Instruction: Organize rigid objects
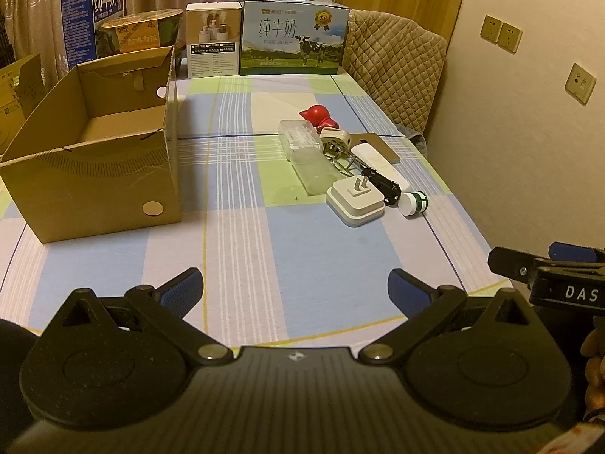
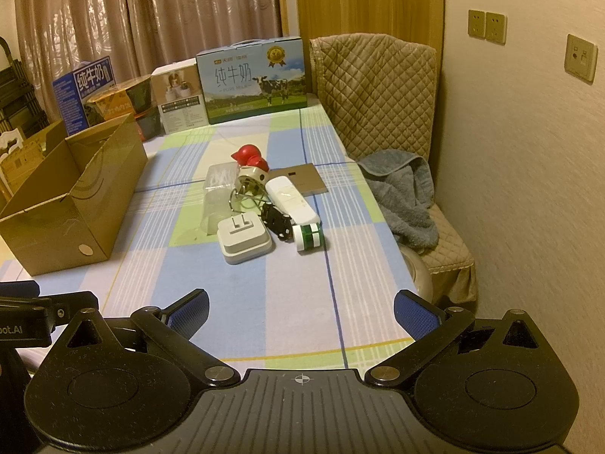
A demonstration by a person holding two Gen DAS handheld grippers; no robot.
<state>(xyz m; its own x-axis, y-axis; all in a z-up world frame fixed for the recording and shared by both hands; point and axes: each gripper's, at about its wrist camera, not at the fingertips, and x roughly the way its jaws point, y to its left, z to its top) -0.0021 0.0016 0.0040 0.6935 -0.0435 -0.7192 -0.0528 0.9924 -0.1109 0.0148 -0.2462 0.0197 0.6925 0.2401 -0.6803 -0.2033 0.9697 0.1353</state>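
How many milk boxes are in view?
2: a large milk carton at the table's far end, and a blue milk box behind the cardboard box. Others may be hidden.

- You've got dim, warm yellowish indoor light in both views.
- Fisheye bends your frame edges; corners go black.
- Cardboard box (image 1: 94, 174) casts a soft shadow rightward.

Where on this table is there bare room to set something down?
Bare cloth lies between the cardboard box and the white plug adapter, and along the near edge before both grippers. The cluster around the clear case and white remote is crowded.
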